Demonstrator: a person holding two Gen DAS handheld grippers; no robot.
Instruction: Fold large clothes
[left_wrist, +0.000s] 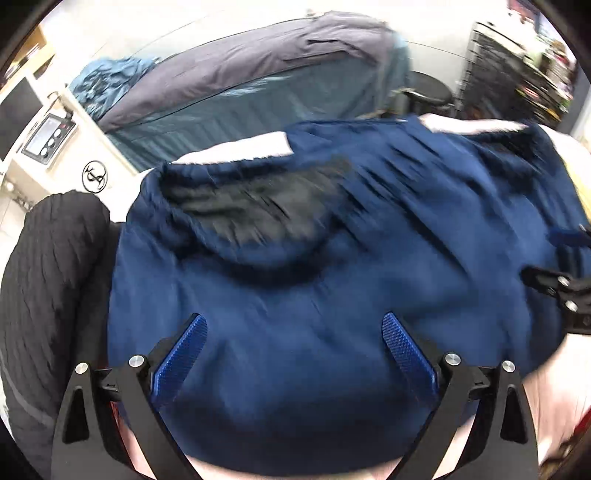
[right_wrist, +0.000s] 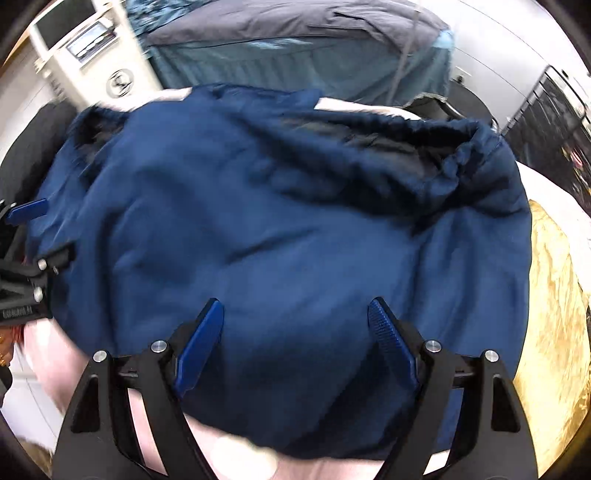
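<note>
From your left wrist camera, your left claw (left_wrist: 293, 350) hangs spread wide over the navy hooded garment (left_wrist: 314, 280), nothing pinched between its blue pads (left_wrist: 404, 347). The garment lies just ahead of and beneath the claw, heaped on a pale surface (left_wrist: 236, 147) whose kind you cannot make out; its hood, showing a dark lining (left_wrist: 258, 206), sits further ahead. That the claw points steeply down at the cloth with open jaws suggests you are placed to pick a new hold or have just let the fabric settle. Off to the claw's right is your right claw (left_wrist: 565, 291), at the garment's edge. To the left lies a black ribbed cloth (left_wrist: 48, 266); beyond the hood stand a bed with grey and teal covers (left_wrist: 258, 81) and a white appliance (left_wrist: 51, 136).

From your right wrist camera, your right claw (right_wrist: 295, 332) is likewise spread, its pads (right_wrist: 201, 343) clear of the cloth, over the near body of the navy garment (right_wrist: 277, 240). The hood (right_wrist: 388, 147) bunches ahead and to the right. Your left claw (right_wrist: 27, 229) shows at the far left, by the garment's side. A gold fabric (right_wrist: 554, 314) lies right of the claw, touching the garment's edge; it could snag in a fold made that way. The picture is blurred, so seams and sleeves are hard to pick out.
</note>
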